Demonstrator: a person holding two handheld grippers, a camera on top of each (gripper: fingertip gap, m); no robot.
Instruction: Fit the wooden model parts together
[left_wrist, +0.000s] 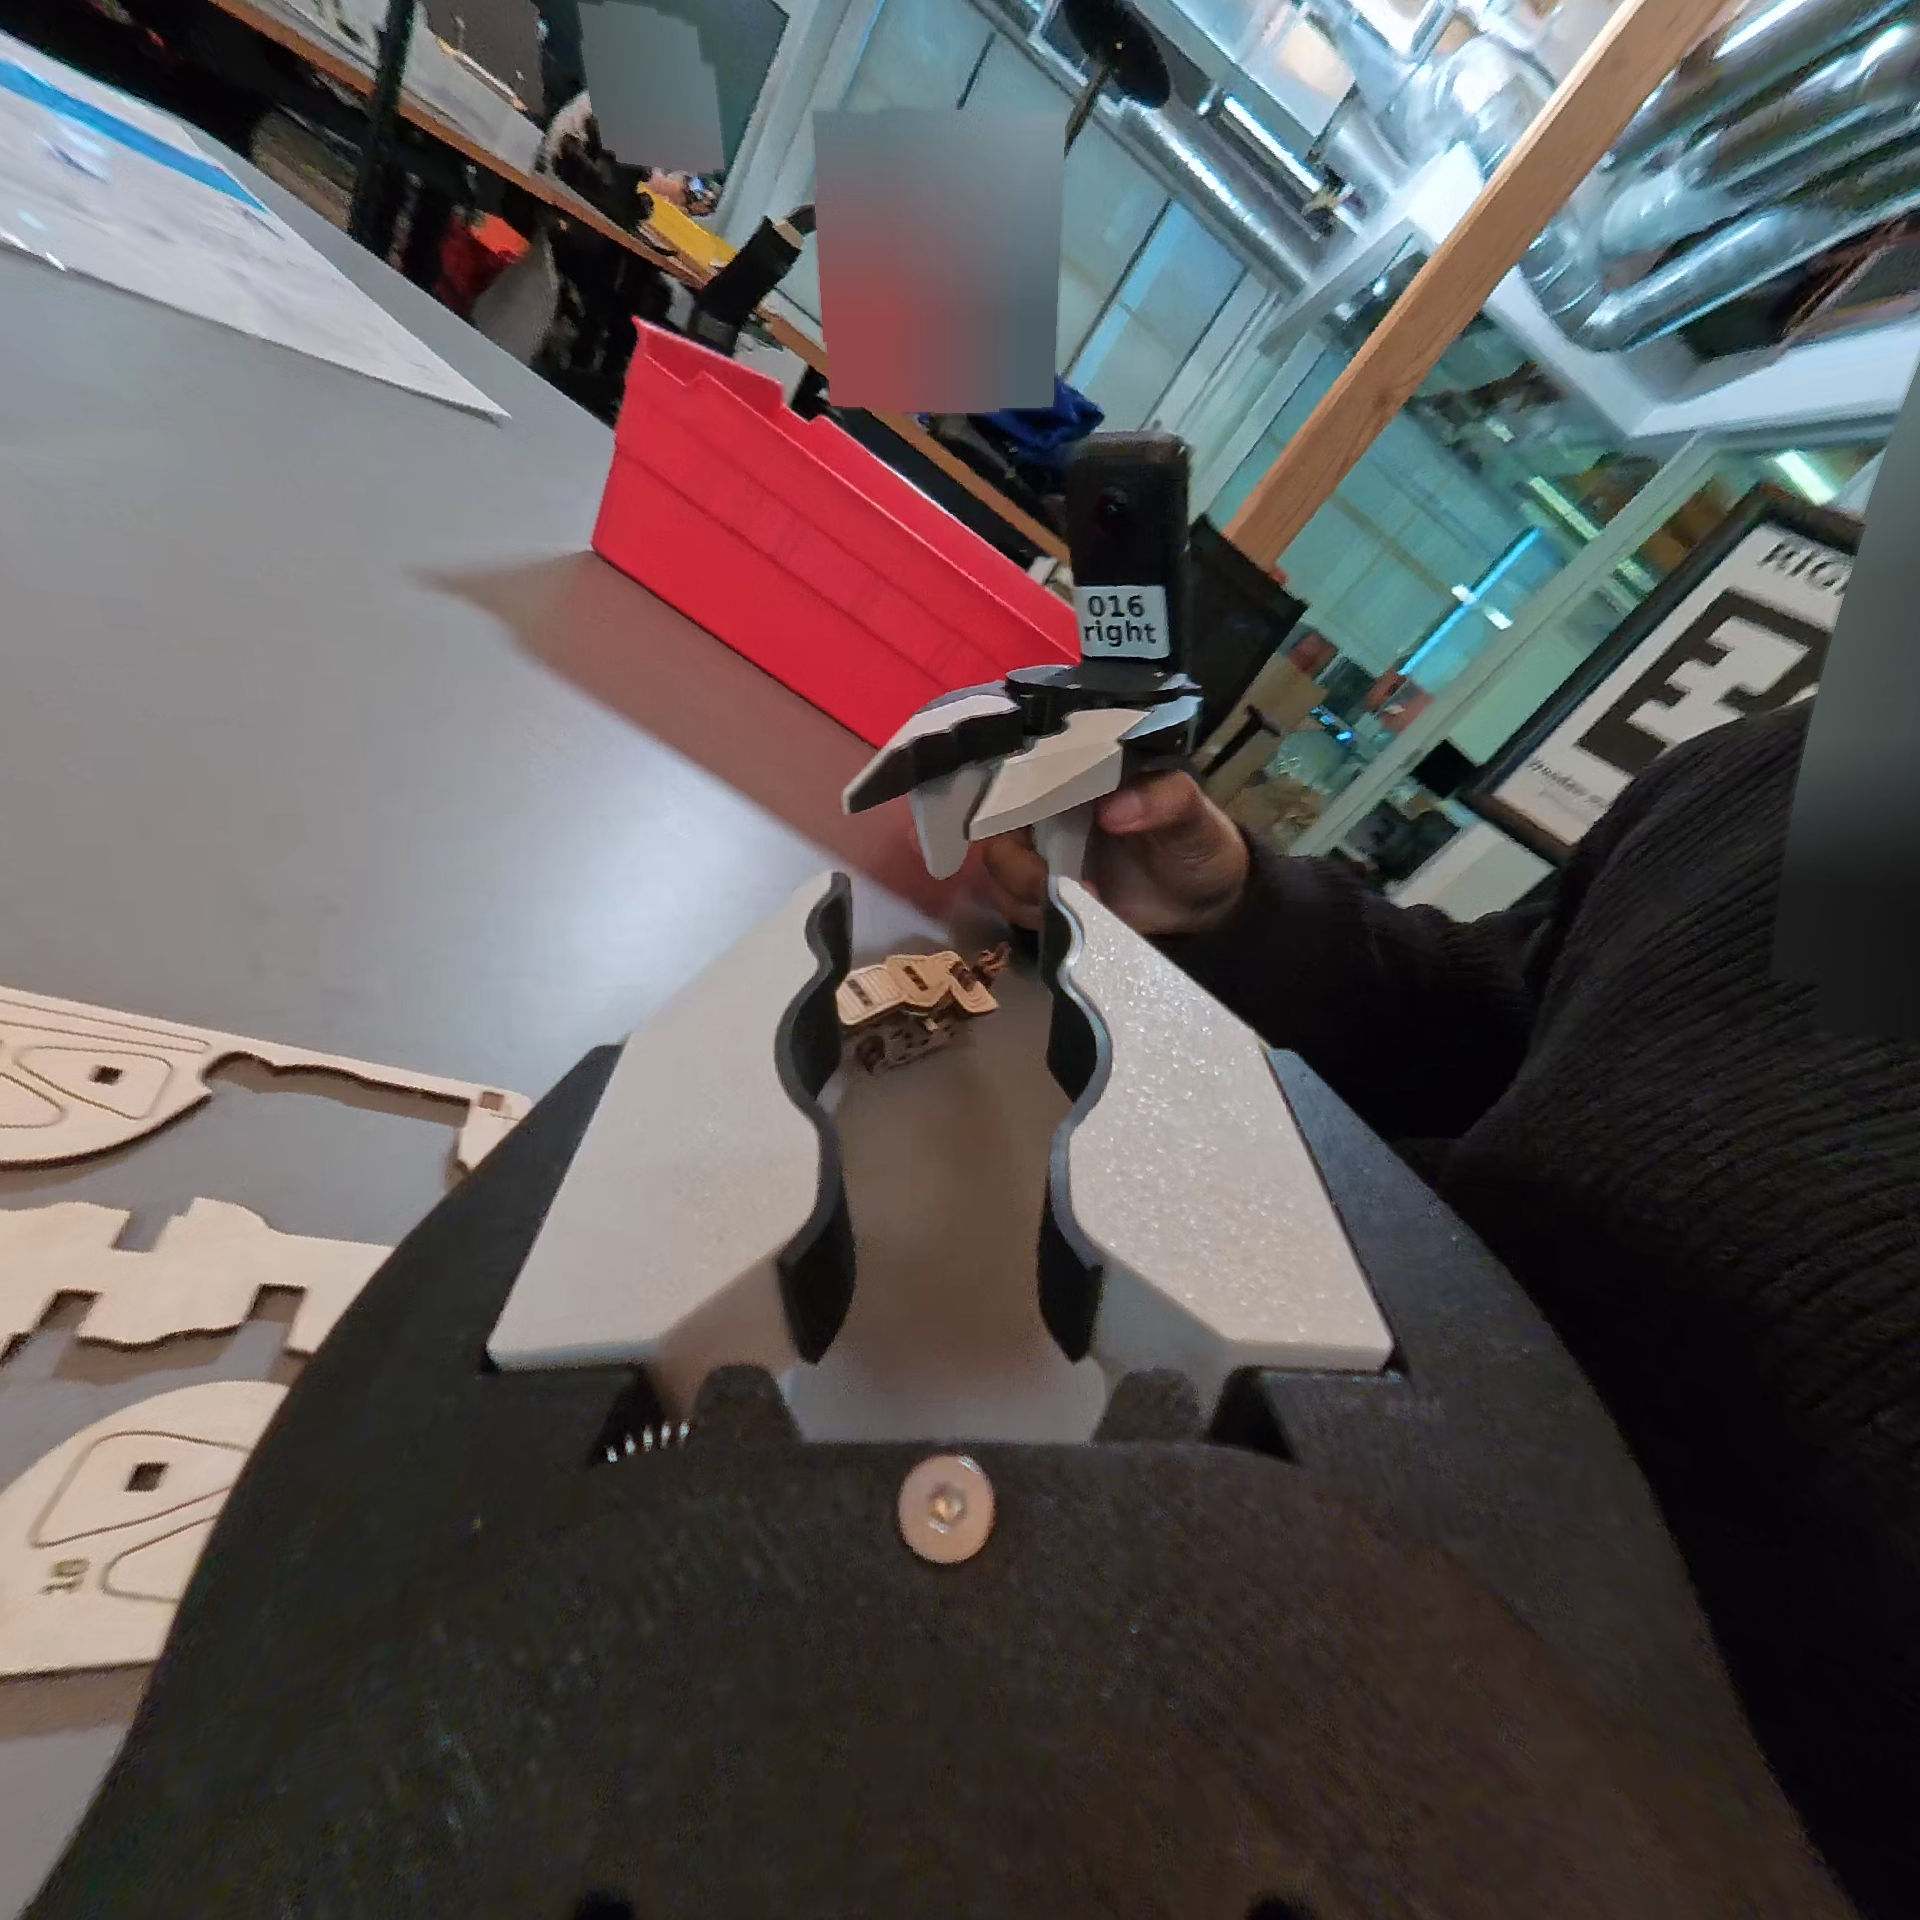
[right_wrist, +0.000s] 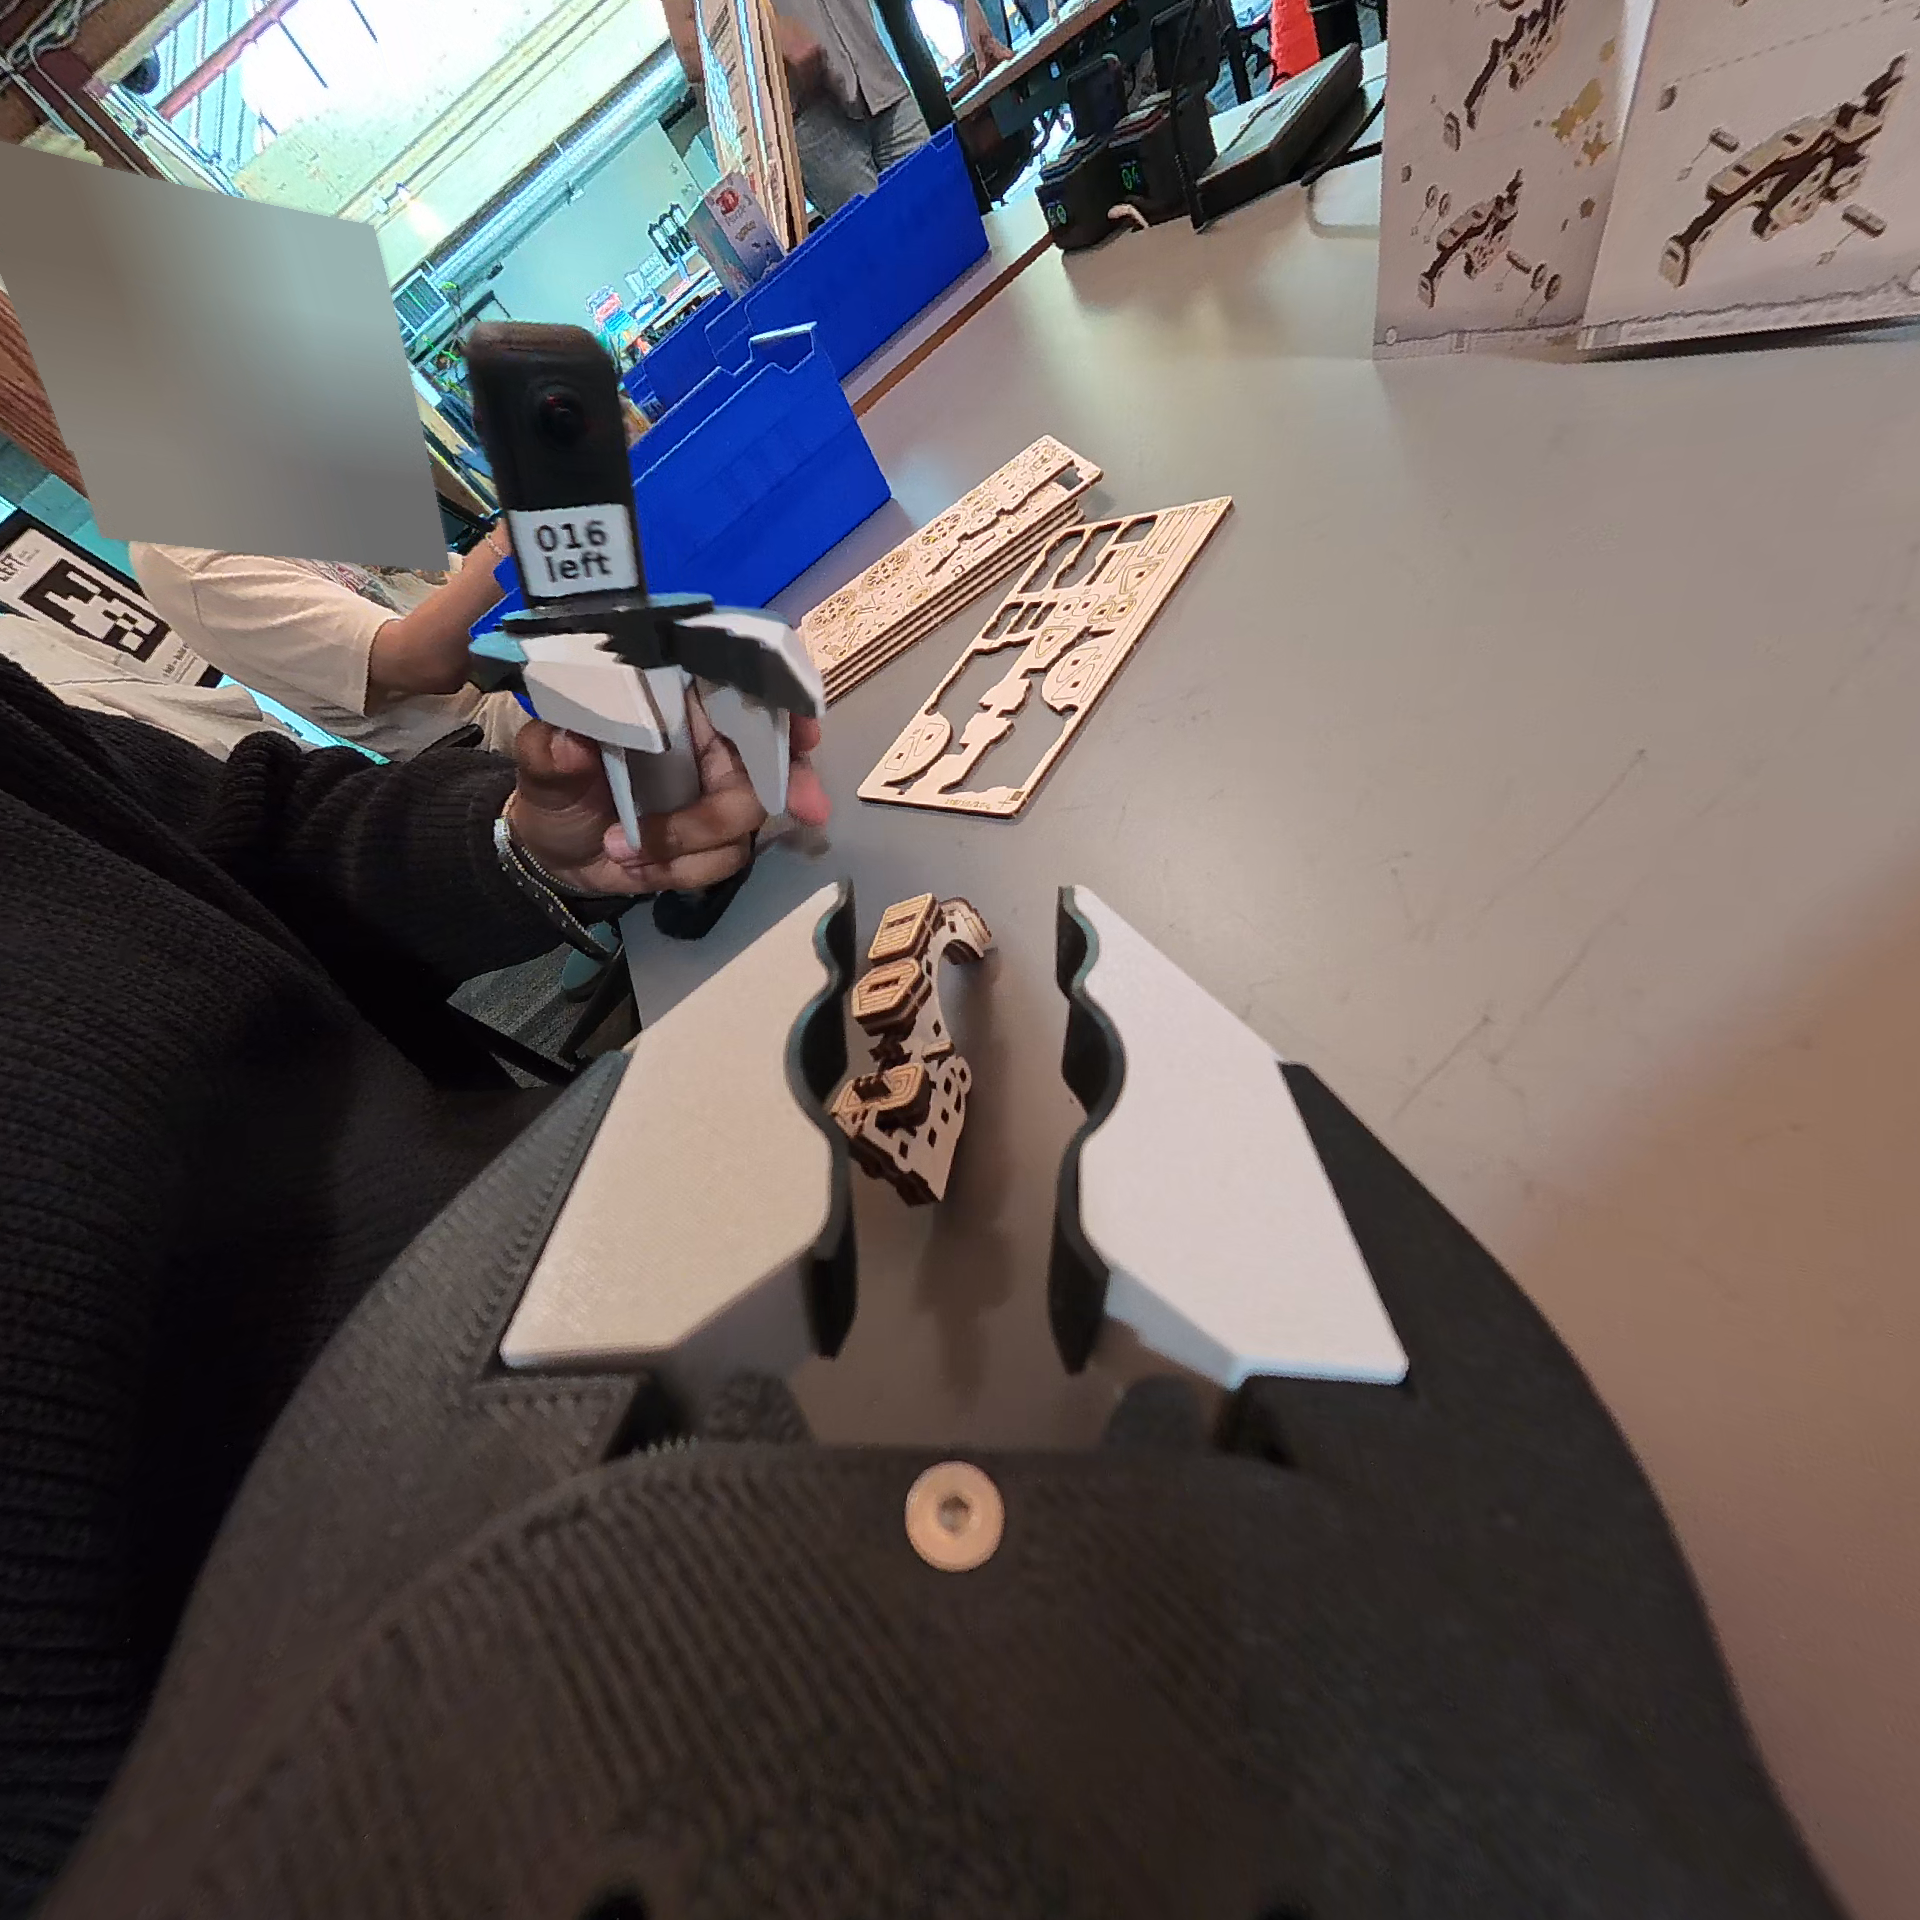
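Wooden model (right_wrist: 909, 1049): lying on the grey worktop (right_wrist: 1455, 935), long axis running near-to-far between the right gripper's fingers.
Right gripper (right_wrist: 951, 904): wide, empty — straddling the model (nearer arm, by my reading).
Left gripper (left_wrist: 945, 894): wide, empty; model lies just beyond its tips.
Part sheets (right_wrist: 1049, 655): far right.

My left camera looks along my left gripper (left_wrist: 940, 1091), low over the counter (left_wrist: 312, 727). My right camera sits close too. They face each other, and both see the small wooden model (right_wrist: 909, 1049).
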